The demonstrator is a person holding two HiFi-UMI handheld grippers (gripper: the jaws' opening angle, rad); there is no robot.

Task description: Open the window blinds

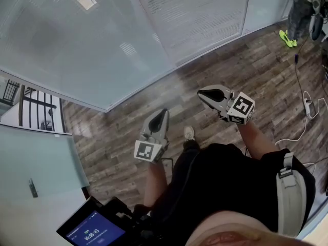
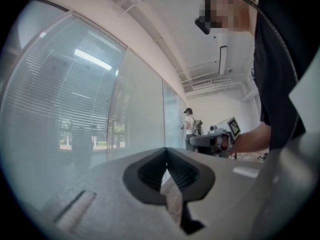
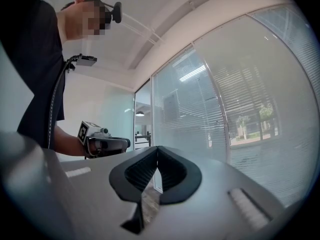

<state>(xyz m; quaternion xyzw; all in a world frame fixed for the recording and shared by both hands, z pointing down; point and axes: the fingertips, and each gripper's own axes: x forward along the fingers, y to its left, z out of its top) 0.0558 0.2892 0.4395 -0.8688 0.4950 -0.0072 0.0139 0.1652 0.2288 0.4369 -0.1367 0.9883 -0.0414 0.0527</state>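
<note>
Wood-grain floor runs up to the foot of a long glass wall. The window blinds hang behind its panes, with their slats level and reaching down to the floor edge. In the gripper views, daylight and some greenery show through the slats.

The person stands back from the glass, one shoe on the boards. A strip of floor lies between them and the base of the wall. The left gripper and the right gripper are held out level in front of the body, side by side and near each other. Both aim roughly at the glass but are well short of it. Each has its jaws pressed together at the tips with nothing between them.

Off to the right, white cables and a power strip trail over the floor. Further along the wall another person stands by the glass. A small lit screen sits low at the person's left.
</note>
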